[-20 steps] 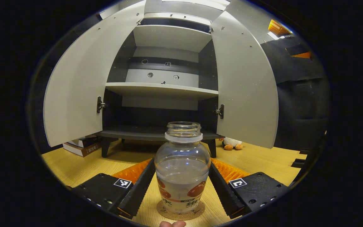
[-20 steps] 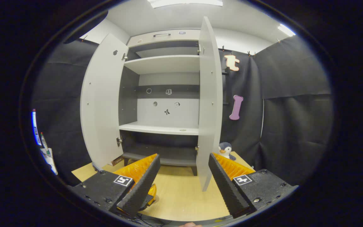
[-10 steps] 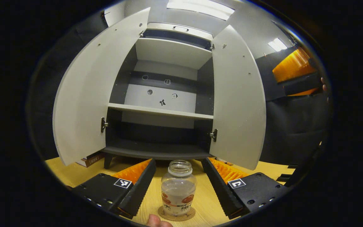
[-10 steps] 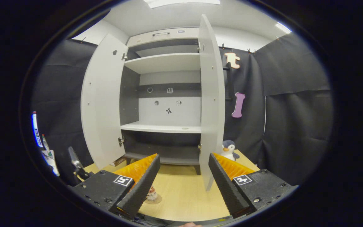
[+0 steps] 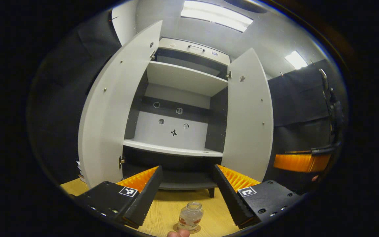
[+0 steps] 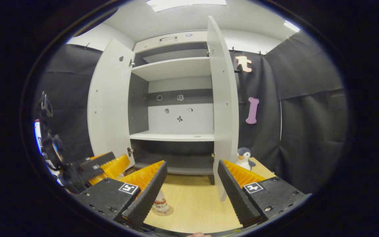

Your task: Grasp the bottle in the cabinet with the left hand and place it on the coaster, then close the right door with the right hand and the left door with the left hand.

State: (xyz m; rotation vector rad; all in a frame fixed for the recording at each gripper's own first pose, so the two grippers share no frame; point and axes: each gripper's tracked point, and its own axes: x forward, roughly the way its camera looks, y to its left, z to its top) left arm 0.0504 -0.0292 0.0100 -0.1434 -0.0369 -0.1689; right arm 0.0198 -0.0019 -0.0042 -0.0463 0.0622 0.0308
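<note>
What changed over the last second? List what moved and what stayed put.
The left tongs drew back and up from the bottle, which now looks small and stands free on the coaster. They were already open around it, not gripping. Both cabinet doors stayed open; the right tongs stayed open and roughly in place.

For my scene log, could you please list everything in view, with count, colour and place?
Cabinet: one, grey, at the back of the table, shelves bare.
Doors: two, pale grey, left door and right door, both open.
Bottle: one, clear, uncapped, on the coaster.
Coaster: one, cork brown, on the table.
Table: one, light wood.
Penguin toy: one, right of the cabinet.
Books: a stack behind the left door.
Left gripper: black and orange, open, above the bottle.
Right gripper: open, facing the right door.
</note>
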